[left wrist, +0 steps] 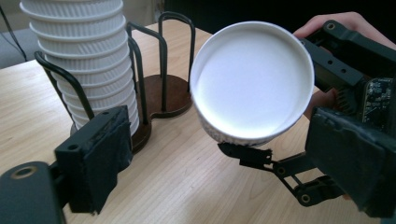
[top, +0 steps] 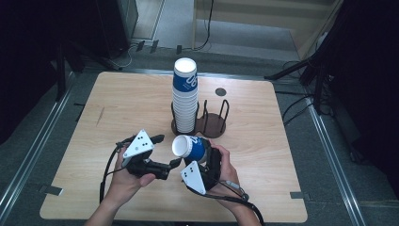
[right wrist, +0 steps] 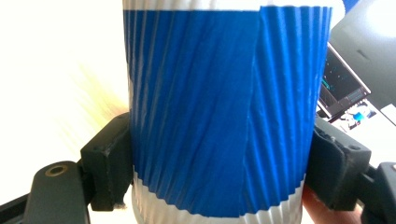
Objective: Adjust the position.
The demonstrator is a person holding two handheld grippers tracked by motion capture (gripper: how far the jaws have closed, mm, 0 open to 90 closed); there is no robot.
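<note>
Over the pale wooden table point(top: 117, 117), the right gripper point(top: 203, 160) is clamping 1 blue ribbed paper cup point(top: 190, 147) sideways near the dark wire cup holder point(top: 214, 123), while the left gripper point(top: 164, 153), jaws apart and empty, should be approaching the rim squarely.

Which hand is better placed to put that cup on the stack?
Right. The right gripper is shut on the cup, close to the stack. The left gripper is open and holds nothing.
</note>
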